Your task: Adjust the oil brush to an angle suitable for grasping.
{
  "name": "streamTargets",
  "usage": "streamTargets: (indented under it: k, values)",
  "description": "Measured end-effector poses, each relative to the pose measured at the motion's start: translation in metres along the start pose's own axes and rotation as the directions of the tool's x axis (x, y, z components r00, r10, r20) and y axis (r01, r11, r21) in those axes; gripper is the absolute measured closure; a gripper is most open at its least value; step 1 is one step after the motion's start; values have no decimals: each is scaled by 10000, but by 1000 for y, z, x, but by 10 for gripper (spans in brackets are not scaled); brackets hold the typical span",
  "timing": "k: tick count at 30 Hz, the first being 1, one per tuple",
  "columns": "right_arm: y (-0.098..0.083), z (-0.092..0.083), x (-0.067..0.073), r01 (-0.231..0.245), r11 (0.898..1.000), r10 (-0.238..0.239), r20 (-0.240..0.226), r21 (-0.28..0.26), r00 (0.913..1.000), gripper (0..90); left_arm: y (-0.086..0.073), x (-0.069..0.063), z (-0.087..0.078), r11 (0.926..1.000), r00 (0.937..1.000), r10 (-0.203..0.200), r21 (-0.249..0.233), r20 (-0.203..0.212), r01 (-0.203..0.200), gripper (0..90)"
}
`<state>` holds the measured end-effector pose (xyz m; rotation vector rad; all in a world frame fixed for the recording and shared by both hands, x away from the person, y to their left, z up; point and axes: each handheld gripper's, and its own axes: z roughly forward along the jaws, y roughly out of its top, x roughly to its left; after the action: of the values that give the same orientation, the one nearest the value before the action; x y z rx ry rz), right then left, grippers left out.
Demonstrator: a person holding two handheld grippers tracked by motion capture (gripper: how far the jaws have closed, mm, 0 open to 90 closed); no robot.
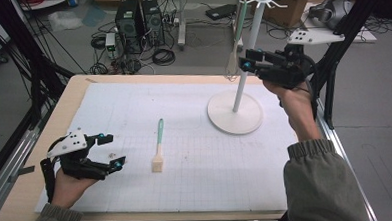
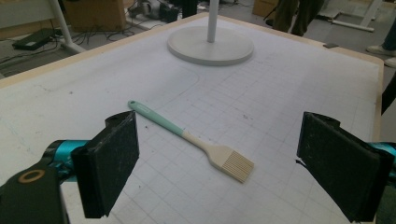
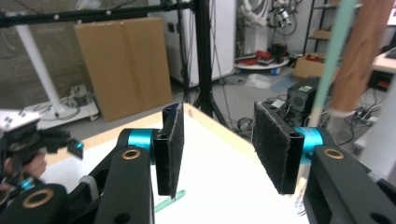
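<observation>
A pastry brush (image 1: 158, 148) with a teal handle and pale bristles lies flat on the white gridded mat (image 1: 197, 185). My left gripper (image 1: 113, 150) rests at the mat's left edge, a short way left of the brush, open with nothing in it. In the left gripper view the brush (image 2: 196, 142) lies ahead between the wide-apart jaws of the left gripper (image 2: 219, 168). My right gripper (image 1: 245, 60) hovers beside the pole of a white hook stand (image 1: 235, 114), open and empty. A teal-handled utensil (image 1: 239, 26) hangs from the stand. In the right gripper view that handle (image 3: 330, 60) hangs right of the right gripper (image 3: 217, 144).
The stand's round base (image 2: 210, 44) sits at the mat's far right. A person's legs (image 2: 299, 14) stand beyond the table's far edge. Black frame posts (image 1: 350, 28) rise at the table's right side. Computer towers (image 1: 140, 18) and cables lie on the floor behind.
</observation>
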<state>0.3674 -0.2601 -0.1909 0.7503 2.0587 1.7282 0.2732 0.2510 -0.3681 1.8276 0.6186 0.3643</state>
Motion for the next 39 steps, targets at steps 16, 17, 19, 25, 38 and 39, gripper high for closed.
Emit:
streamTargets:
  k: [16,17,19,25,38,39]
  values:
    - [-45,6,15,-191,9991,205,-363,382,9991,460,-2,1,3,9998,9999,-88,182,-60,89,176]
    - [-47,6,16,-215,9988,231,-364,437,9991,452,-3,1,3,9998,9999,-88,183,-79,89,177]
    - [-52,6,18,-240,9989,258,-451,407,9987,450,-3,0,4,9997,9999,-134,215,-91,136,182]
    - [-66,5,26,-273,9989,295,-585,378,9979,425,-3,-1,7,9995,9997,-149,290,-168,154,202]
    - [-101,2,43,-342,9984,370,-649,441,9972,369,-4,-4,18,9986,10000,-34,523,41,32,333]
    - [-103,1,44,-316,9983,346,-626,491,9974,363,-4,-4,20,9984,10000,-2,558,88,-3,351]
